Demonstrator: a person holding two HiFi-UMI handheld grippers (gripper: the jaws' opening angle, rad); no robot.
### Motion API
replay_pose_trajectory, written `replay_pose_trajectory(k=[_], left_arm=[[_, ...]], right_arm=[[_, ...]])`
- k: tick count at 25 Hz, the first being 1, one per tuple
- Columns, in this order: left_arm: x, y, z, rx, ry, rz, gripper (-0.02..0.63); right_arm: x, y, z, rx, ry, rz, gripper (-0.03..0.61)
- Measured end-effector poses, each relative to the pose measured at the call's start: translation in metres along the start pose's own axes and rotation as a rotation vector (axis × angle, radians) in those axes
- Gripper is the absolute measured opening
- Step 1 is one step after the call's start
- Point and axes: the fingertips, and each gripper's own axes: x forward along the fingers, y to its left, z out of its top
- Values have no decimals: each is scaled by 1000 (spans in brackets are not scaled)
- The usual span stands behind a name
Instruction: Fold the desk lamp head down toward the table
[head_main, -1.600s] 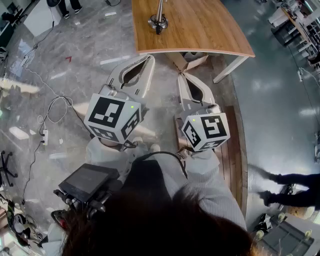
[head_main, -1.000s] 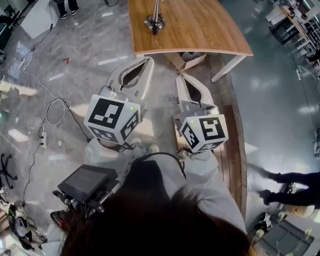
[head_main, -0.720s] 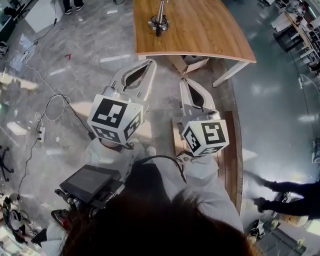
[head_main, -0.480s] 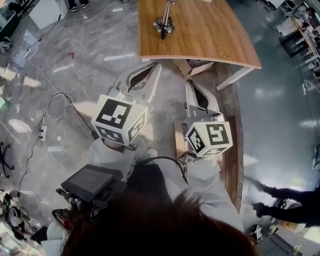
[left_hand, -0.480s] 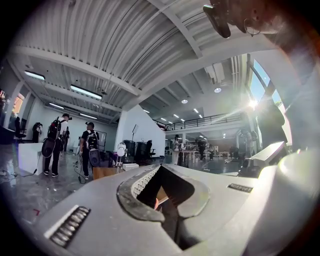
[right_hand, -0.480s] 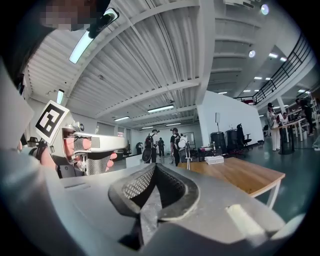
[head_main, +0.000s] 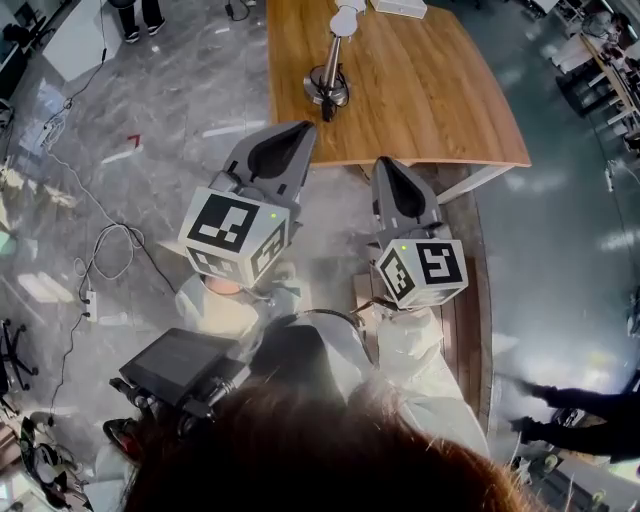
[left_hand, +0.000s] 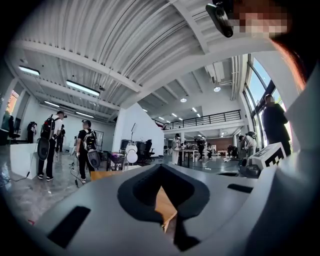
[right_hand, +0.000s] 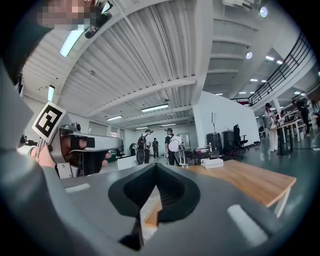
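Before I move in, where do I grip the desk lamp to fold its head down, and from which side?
Probably the white lamp head, not the round base: it tops an upright stem, so it likely folds. Come from the near edge of the table with the left gripper, which looks nearest; its jaws are shut, so open them first.

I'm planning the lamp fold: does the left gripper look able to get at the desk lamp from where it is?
Probably yes: the left gripper, shut, points at the desk lamp, and only bare table lies between them.
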Motion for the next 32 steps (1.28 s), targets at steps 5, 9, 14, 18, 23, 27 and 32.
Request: replay_pose_trajectory(k=[5,9,14,18,23,27,32], left_arm=[[57,67,5,-19,8,-27,3],[95,107,-8,-38,29,-26,3],[134,132,-16,-56,59,-17,3],[190,168,-33,-73,82,-36,3],[272,202,-48,-67,134,-54,3],[302,211,-76,-87,213,-123,3],[336,245,-110,-96,309,-159,5]], right_arm=[[80,-31,10,16,-7,-51,2],[123,-57,1,27,21,-75,2],[157,-90,-6,40,53,-81,2],[216,-130,-19,51,72,-54,2],[280,-181,-17,30,81,18,2],[304,-193,-13,-23,62,169,2],[350,-204,-18,-87,115,363,14]])
